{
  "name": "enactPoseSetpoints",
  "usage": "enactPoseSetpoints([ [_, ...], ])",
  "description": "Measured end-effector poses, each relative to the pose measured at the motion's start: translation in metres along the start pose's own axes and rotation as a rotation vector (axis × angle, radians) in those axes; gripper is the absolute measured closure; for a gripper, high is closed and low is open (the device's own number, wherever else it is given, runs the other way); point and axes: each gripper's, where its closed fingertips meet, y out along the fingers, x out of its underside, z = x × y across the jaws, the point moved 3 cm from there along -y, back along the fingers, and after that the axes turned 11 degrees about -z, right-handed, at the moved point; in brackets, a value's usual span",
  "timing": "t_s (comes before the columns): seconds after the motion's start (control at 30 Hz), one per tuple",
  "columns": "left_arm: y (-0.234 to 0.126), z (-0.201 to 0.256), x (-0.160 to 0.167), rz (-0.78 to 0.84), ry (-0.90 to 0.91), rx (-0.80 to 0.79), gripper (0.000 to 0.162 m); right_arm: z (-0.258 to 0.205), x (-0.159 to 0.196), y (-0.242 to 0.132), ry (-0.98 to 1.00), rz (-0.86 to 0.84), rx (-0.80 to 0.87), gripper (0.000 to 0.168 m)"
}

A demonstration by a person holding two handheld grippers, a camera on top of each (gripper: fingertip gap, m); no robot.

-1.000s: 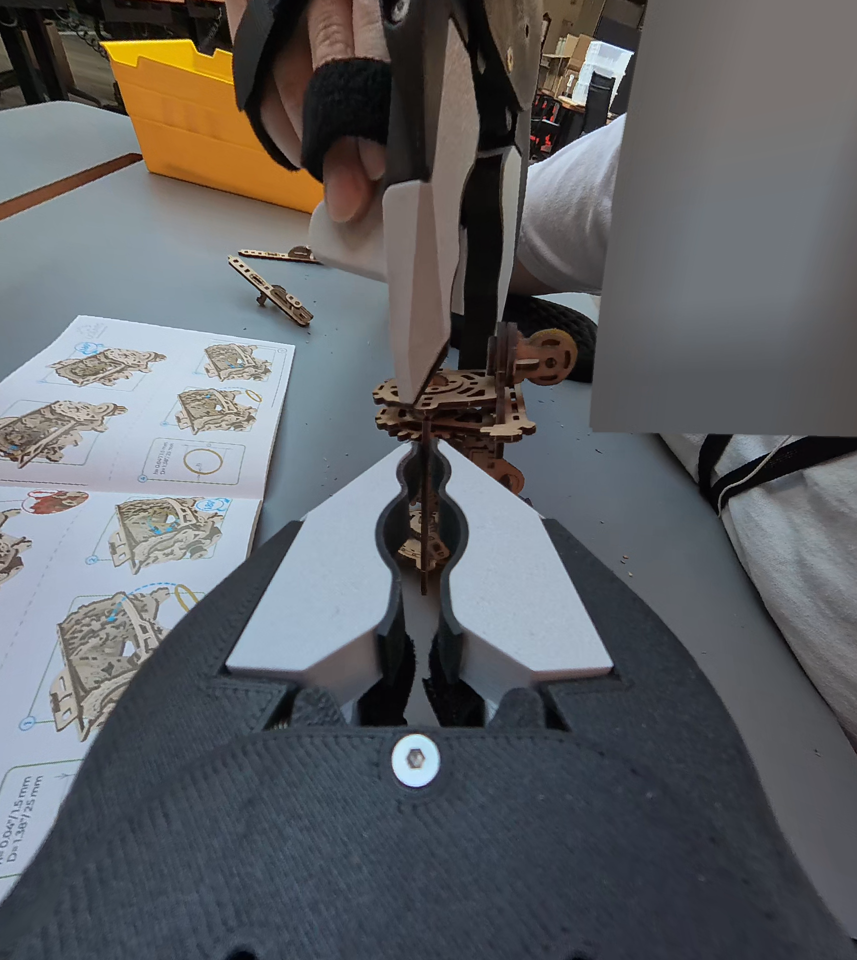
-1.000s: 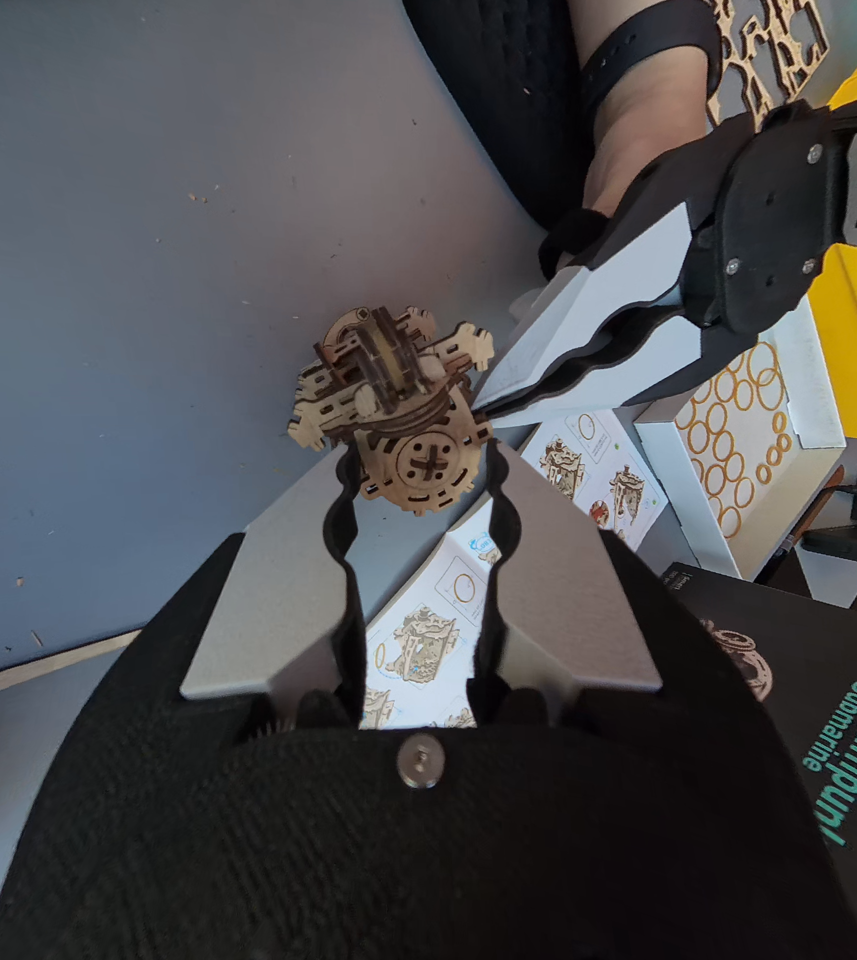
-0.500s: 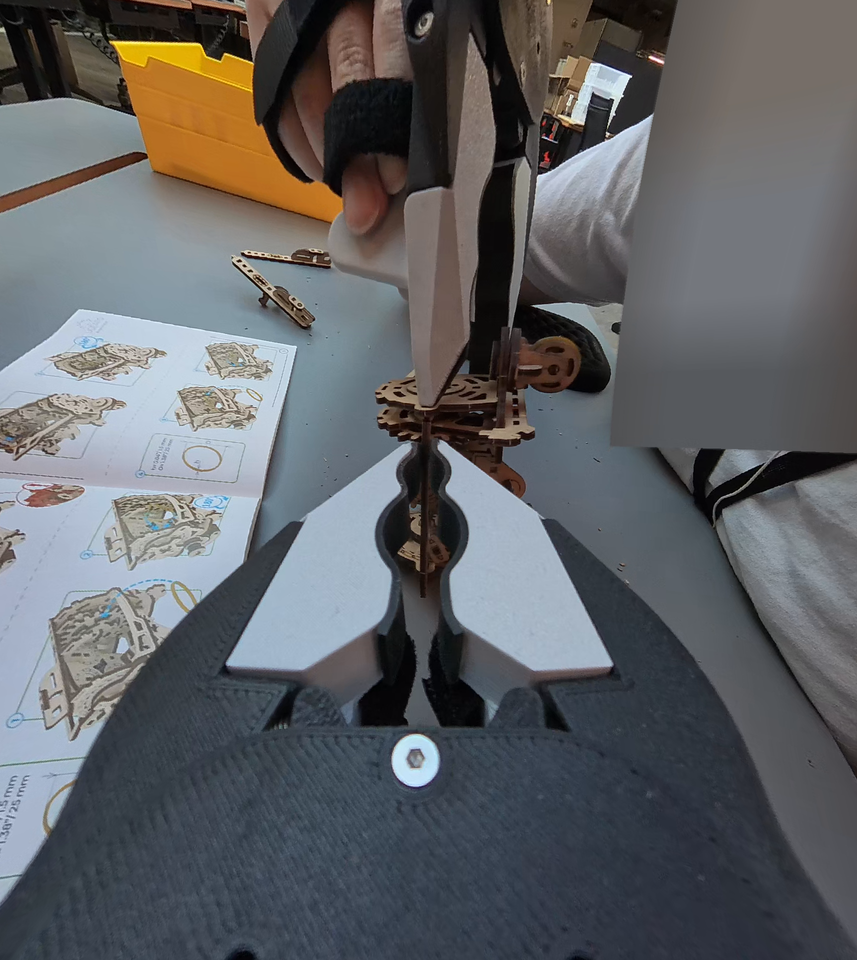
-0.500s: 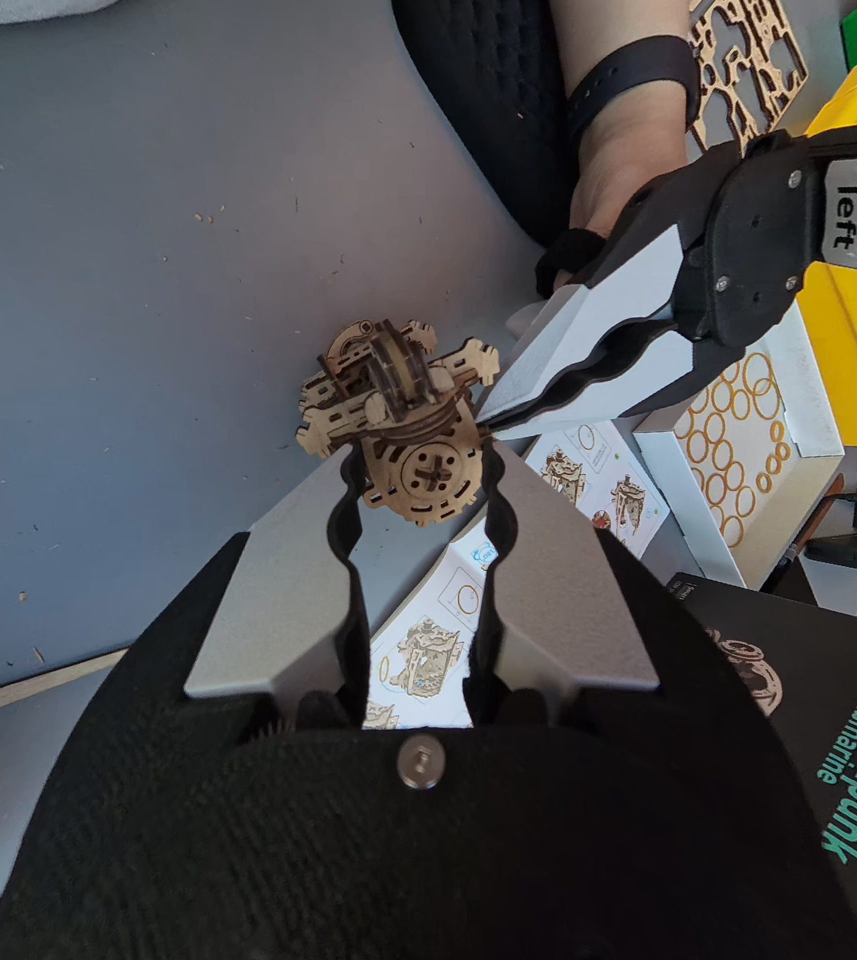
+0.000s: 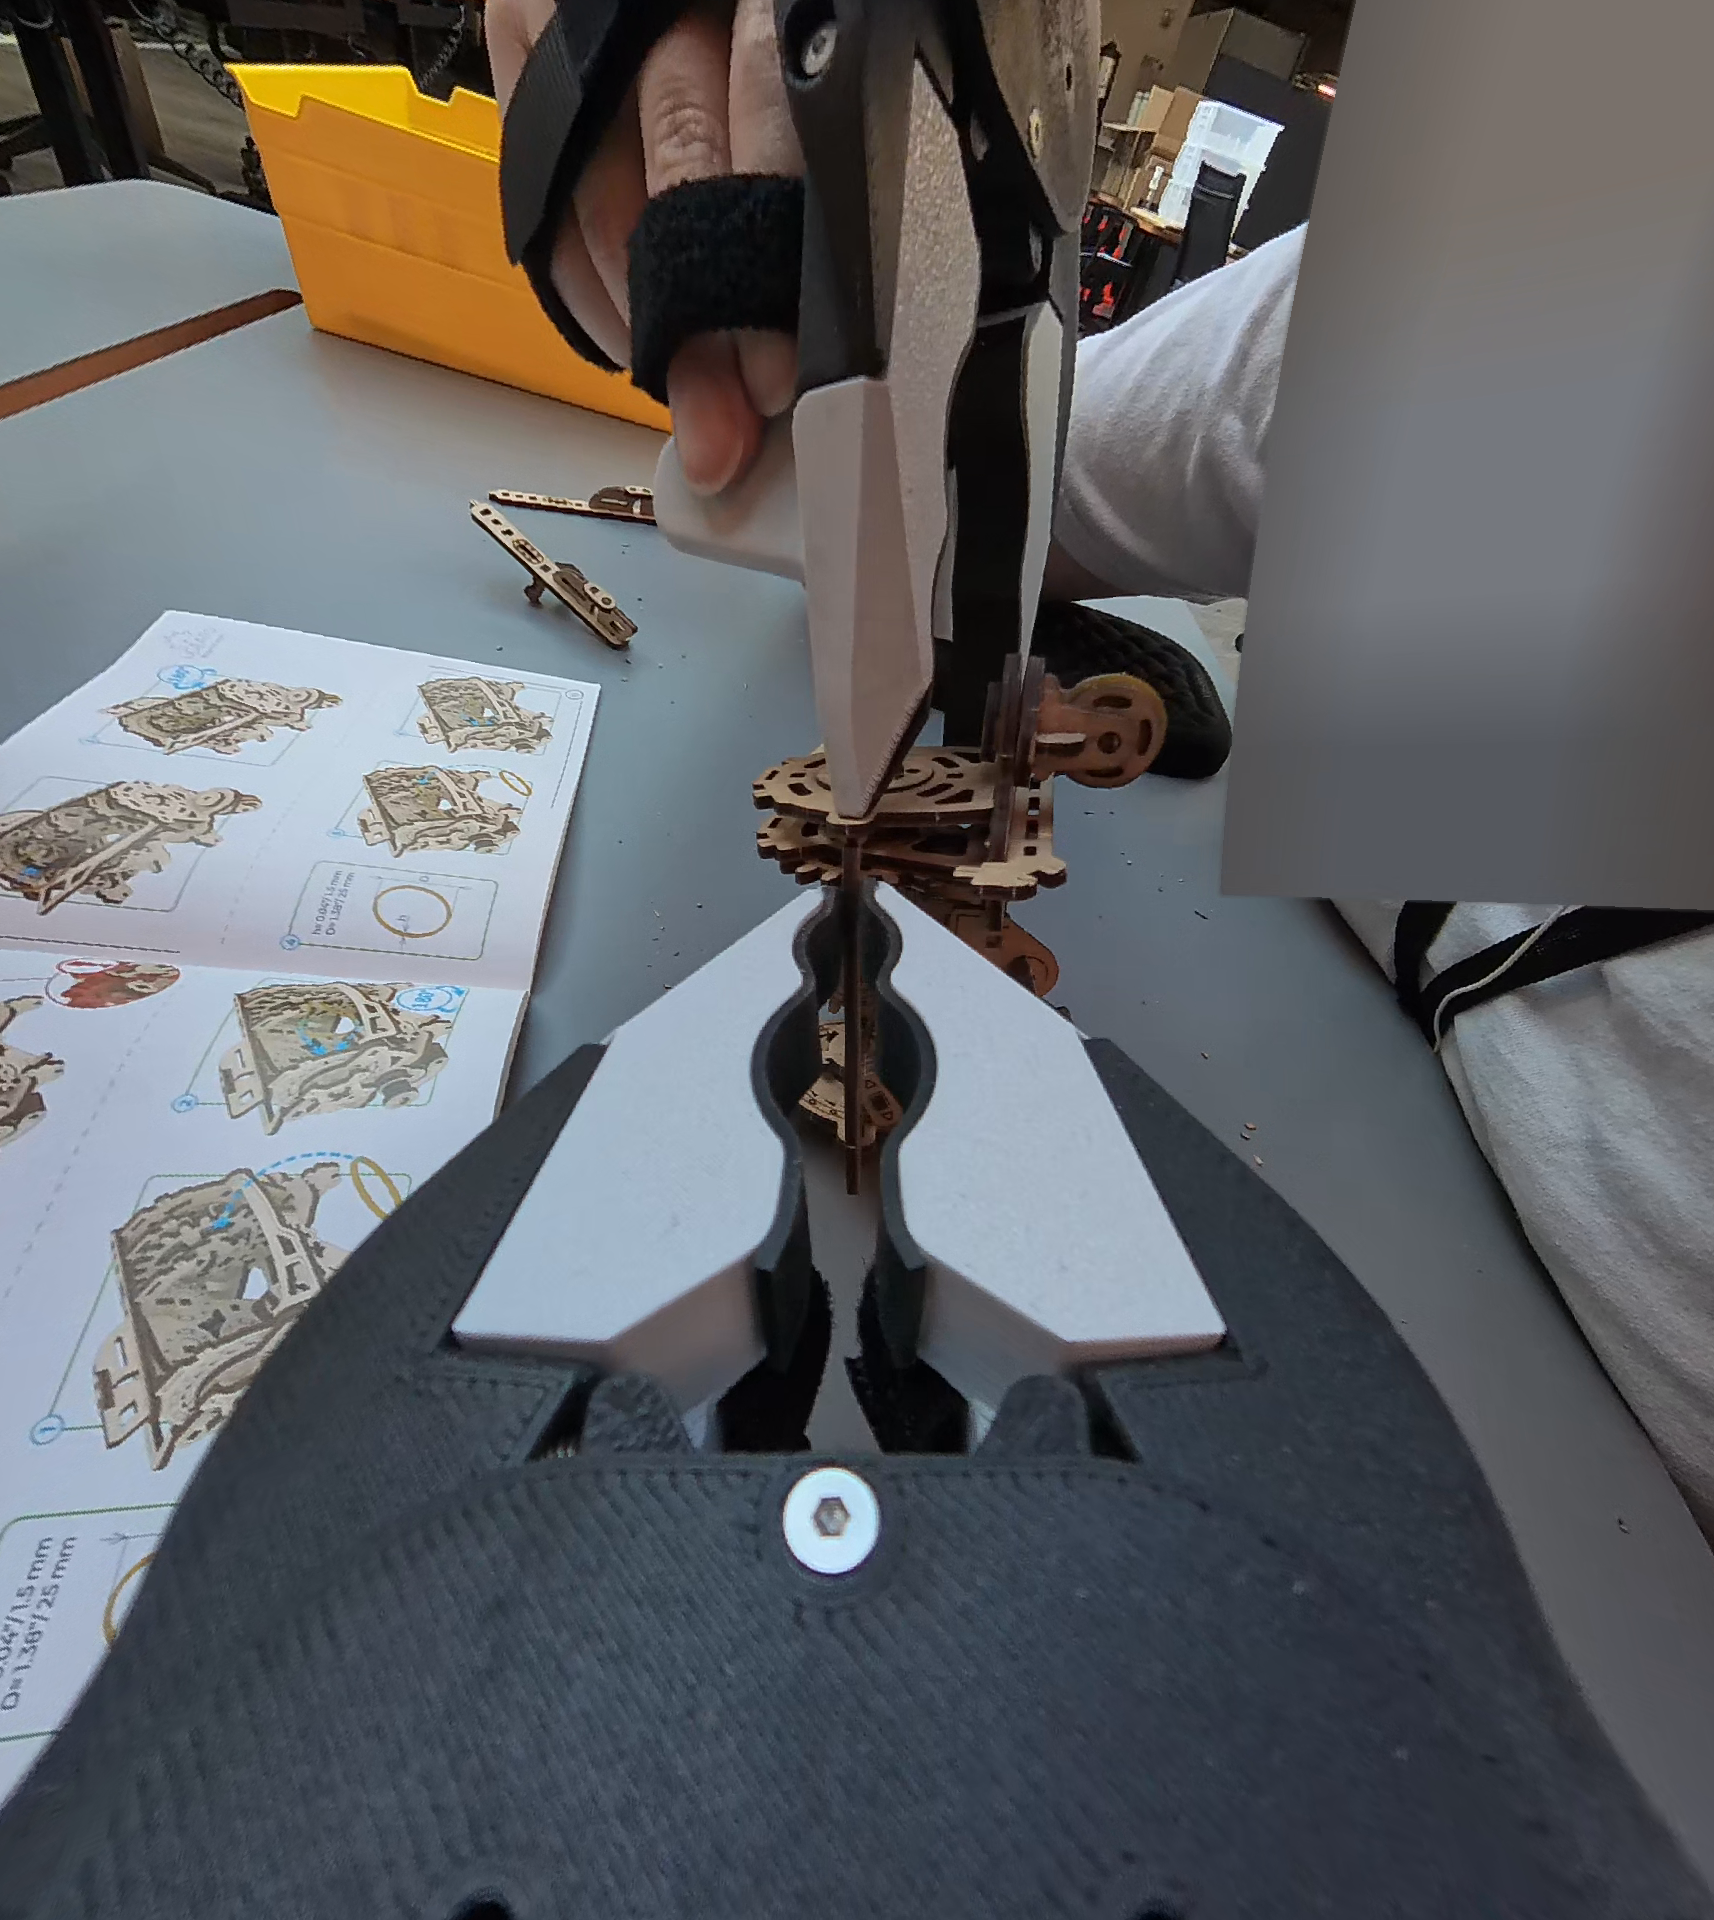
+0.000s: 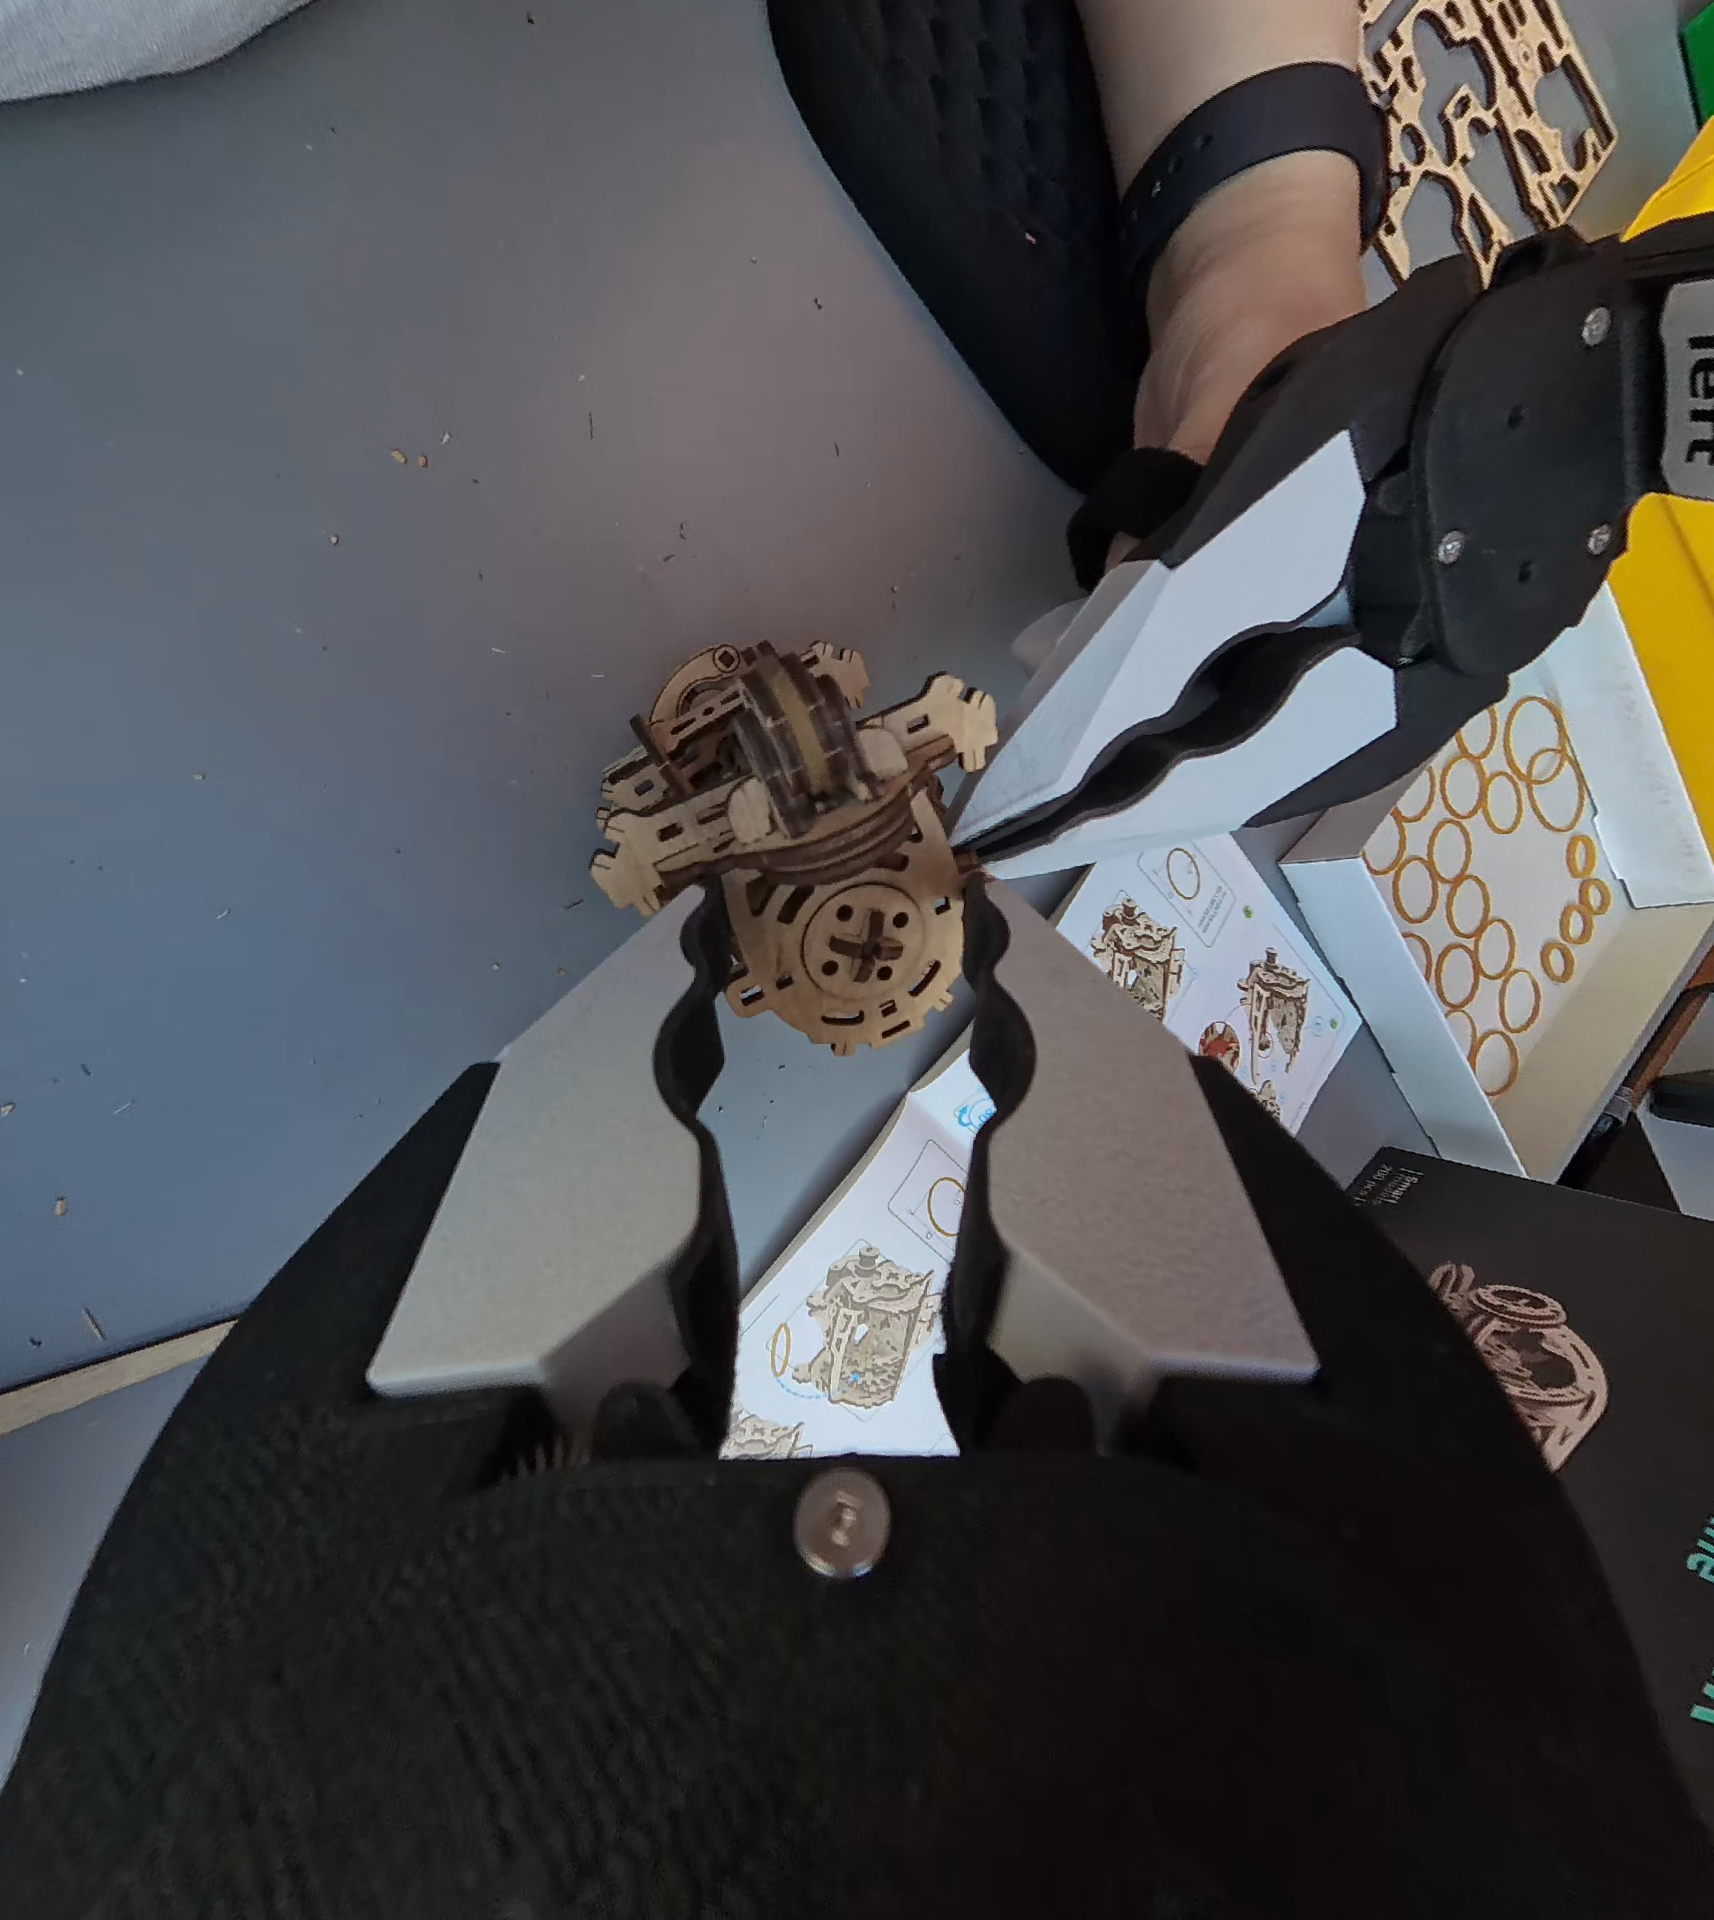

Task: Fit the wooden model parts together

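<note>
My right gripper [image 6: 837,914] is shut on the round lower body of a small wooden model assembly [image 6: 832,935] and holds it above the grey table [image 6: 261,520]. In the left wrist view it comes down from above [image 5: 936,769], with the assembly [image 5: 936,831] at its tips. My left gripper [image 5: 848,904] is shut on a thin flat wooden part [image 5: 850,1039], seen edge-on, whose far end touches the assembly's side. In the right wrist view the left gripper [image 6: 967,842] enters from the upper right, tips against the model.
An open instruction booklet [image 5: 209,831] lies left of the grippers. Two loose wooden strips [image 5: 562,582] and a yellow bin [image 5: 396,239] are behind it. A white box of rubber rings [image 6: 1487,883], a black box [image 6: 1611,1403] and a cut-out wooden sheet [image 6: 1476,125] sit at the right. A person's sleeve [image 5: 1611,1143] is close. Both grippers' tips are close together, under 4 cm apart.
Both grippers keep their hold. The right gripper and the assembly have drifted slightly to the right in the left wrist view. The thin part stays against the assembly.
</note>
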Motion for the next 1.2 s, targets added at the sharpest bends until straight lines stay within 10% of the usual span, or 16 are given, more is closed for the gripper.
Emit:
enactPoseSetpoints([
  [1.2, 0.003, 0.004, -0.007, 0.037, 0.073, -0.026, 0.162, -0.003, 0.003, 0.01, -0.029, -0.071, 0.016, 0.111],
])
